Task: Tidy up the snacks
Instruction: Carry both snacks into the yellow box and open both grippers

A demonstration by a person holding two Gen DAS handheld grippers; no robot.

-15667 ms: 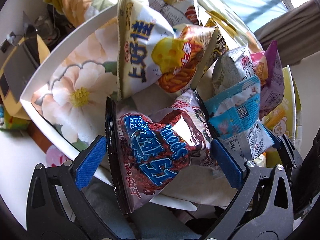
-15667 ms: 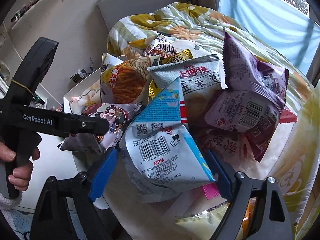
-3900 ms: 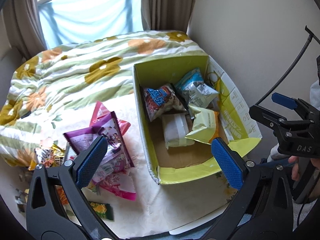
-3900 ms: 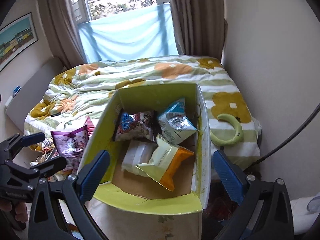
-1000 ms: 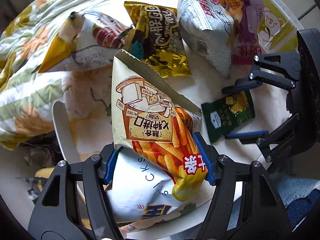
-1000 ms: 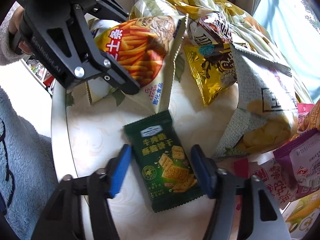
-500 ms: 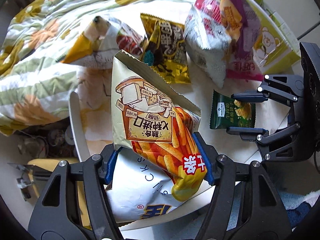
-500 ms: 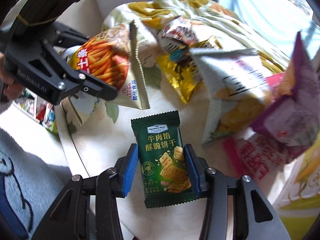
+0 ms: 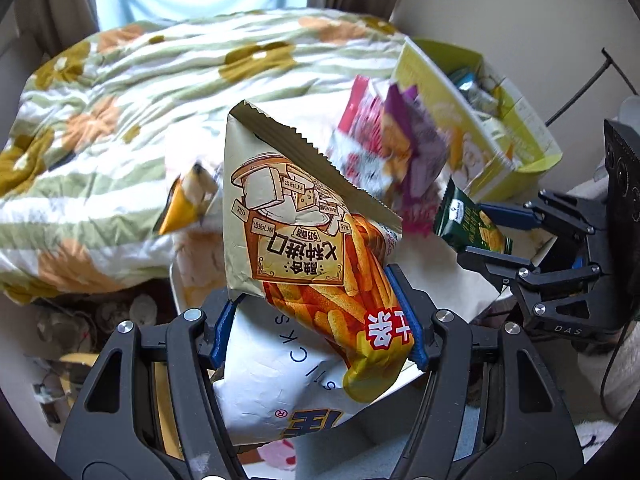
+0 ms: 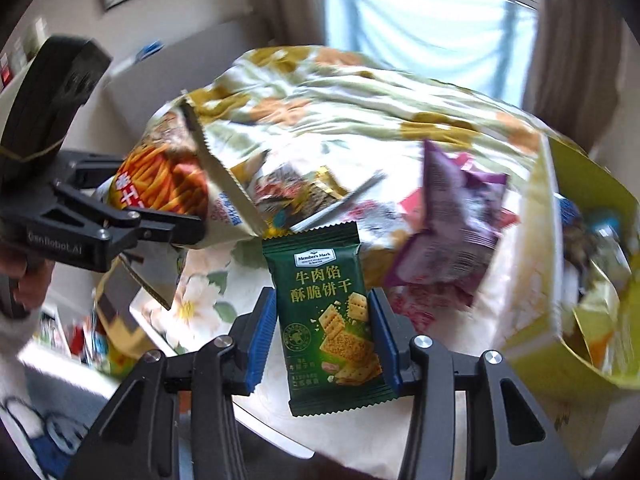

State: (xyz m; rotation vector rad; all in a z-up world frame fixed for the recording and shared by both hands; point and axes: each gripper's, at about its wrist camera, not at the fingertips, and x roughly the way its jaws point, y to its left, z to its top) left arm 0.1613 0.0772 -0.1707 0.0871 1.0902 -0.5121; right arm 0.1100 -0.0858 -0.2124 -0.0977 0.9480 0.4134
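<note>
Crinkled foil is catching the window light as two snacks are hanging above a floral tray (image 10: pixel 192 300). The left gripper (image 9: pixel 316 320) is pinching a fries bag (image 9: pixel 304 240) between its blue pads, along with a white bag (image 9: pixel 276 384) tucked beneath it; the fries bag is cream at its serrated top, orange with printed fries lower down, and tilting toward 11 o'clock in the left wrist view. The right gripper (image 10: pixel 324 336) is clamping a green cracker pack (image 10: pixel 328 312) by its two long sides, upright, its front showing square crackers and yellow lettering.

In the left wrist view the cracker pack (image 9: pixel 472 228) is sitting at 3 o'clock, just beside the fries bag but apart from it. The yellow-green box (image 9: pixel 472 136) is standing at 2 o'clock with its top open, blurred packets lying inside; in the right wrist view its near wall (image 10: pixel 544 240) is rising at 3 o'clock. Between grippers and box, a purple bag (image 10: pixel 452 224) and pink packets (image 9: pixel 360 148) are lying heaped and blurred, touching the box wall. A gold bag (image 10: pixel 304 192) is showing behind the cracker pack. The flowered quilt (image 9: pixel 160 92) is filling the room from 9 to 12 o'clock, and the tray's white rim is running under both grippers.
</note>
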